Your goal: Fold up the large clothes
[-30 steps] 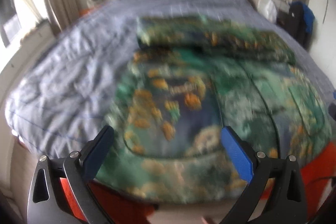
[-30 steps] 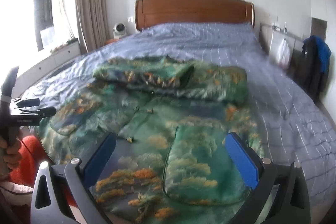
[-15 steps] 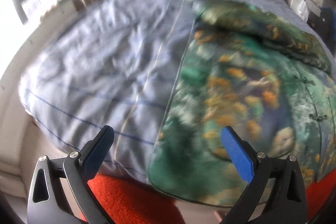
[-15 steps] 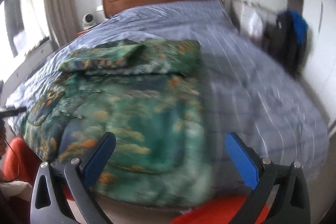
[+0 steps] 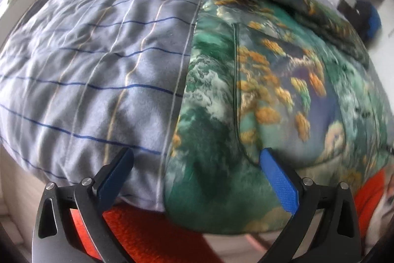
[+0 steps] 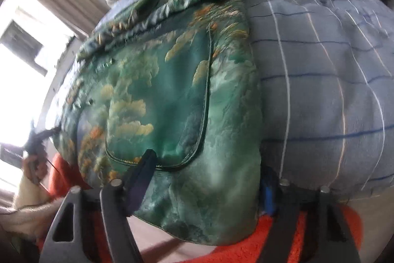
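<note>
A green patterned jacket (image 5: 258,90) lies spread on a bed, on a grey-blue checked cover (image 5: 98,70), with its hem hanging over the bed's near edge. Its upper part is folded into a thick band toward the upper right of the left wrist view.

In the left wrist view, the left gripper (image 5: 195,174) sits at the bottom of the frame with its jaws wide apart. One blue finger is in front of the cover and the other in front of the jacket's lower corner, with the jacket's side edge running between them.

In the right wrist view, the right gripper (image 6: 206,179) is low in the frame at the jacket's other lower corner (image 6: 209,208). Its jaws stand apart on either side of that hanging corner, not closed on it. Orange fabric (image 6: 283,238) shows below the bed edge. At the far left of this frame, a hand (image 6: 34,164) holds the other tool.
</note>
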Available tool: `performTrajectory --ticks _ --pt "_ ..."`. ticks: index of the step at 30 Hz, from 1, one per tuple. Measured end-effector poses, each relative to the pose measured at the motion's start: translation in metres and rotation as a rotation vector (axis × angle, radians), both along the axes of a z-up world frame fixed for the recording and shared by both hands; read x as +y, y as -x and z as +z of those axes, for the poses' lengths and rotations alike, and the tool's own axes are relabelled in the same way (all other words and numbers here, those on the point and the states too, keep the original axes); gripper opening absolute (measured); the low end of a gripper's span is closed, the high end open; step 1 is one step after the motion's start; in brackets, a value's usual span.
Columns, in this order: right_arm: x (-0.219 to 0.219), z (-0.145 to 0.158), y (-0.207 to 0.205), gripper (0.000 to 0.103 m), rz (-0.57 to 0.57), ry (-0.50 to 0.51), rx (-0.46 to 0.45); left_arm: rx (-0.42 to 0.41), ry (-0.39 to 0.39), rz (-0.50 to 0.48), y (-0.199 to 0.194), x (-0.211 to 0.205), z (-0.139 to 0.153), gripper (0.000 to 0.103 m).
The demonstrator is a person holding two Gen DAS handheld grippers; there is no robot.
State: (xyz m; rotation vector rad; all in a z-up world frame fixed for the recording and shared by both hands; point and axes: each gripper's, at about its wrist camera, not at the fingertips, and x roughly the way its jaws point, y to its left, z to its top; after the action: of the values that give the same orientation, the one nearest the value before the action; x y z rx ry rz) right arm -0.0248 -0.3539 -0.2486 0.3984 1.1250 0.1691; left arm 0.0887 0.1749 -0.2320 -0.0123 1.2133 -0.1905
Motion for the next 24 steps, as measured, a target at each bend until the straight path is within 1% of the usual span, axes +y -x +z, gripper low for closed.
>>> performTrajectory --ticks 1,2,5,6,7,8,9,10,11,14,17,19,22,23,24 --pt "0.001 0.002 0.000 0.044 0.012 0.002 -0.002 -0.001 -0.009 -0.004 0.003 0.003 0.001 0.103" --pt "-0.001 0.004 0.001 0.030 0.015 -0.011 -0.002 -0.004 -0.020 -0.012 0.006 0.006 0.003 0.103" --pt "-0.004 0.010 0.000 0.025 0.012 -0.048 -0.005 0.012 -0.039 -0.050 0.013 0.005 -0.001 0.101" --pt "-0.004 0.012 0.000 0.024 0.014 -0.051 -0.006 0.022 -0.042 -0.066 0.016 0.001 -0.004 0.094" --pt "-0.004 0.013 -0.001 0.024 0.015 -0.054 -0.004 0.022 -0.040 -0.075 0.020 -0.002 -0.005 0.085" --pt "-0.003 0.013 -0.001 0.023 0.014 -0.056 -0.002 0.023 -0.019 -0.093 0.023 -0.005 -0.004 0.063" --pt "-0.004 0.013 -0.002 0.022 0.013 -0.060 0.000 0.025 -0.005 -0.103 0.026 -0.008 -0.001 0.045" --pt "-0.005 0.014 -0.003 0.022 0.011 -0.064 0.002 0.013 -0.027 -0.097 0.029 -0.010 0.003 0.033" --pt "-0.004 0.014 -0.004 0.021 0.008 -0.065 0.001 -0.002 -0.031 -0.095 0.034 -0.010 0.010 0.014" --pt "-0.004 0.023 -0.001 0.016 0.002 -0.075 -0.017 -0.016 0.011 -0.073 0.042 -0.004 0.024 0.011" --pt "-0.002 0.035 0.005 0.014 0.014 -0.078 -0.032 -0.038 0.042 -0.073 0.057 0.001 0.038 0.009" --pt "-0.002 0.041 0.011 0.013 0.026 -0.083 -0.033 -0.045 0.057 -0.083 0.074 0.005 0.049 0.009" --pt "-0.004 0.048 0.024 0.013 0.033 -0.110 -0.024 -0.040 0.074 -0.090 0.100 0.011 0.060 0.009" --pt "-0.004 0.050 0.031 0.013 0.035 -0.127 -0.019 -0.033 0.088 -0.084 0.101 0.008 0.062 0.009" --pt "-0.006 0.051 0.038 0.013 0.036 -0.143 -0.014 -0.019 0.128 -0.074 0.111 0.014 0.066 0.008"
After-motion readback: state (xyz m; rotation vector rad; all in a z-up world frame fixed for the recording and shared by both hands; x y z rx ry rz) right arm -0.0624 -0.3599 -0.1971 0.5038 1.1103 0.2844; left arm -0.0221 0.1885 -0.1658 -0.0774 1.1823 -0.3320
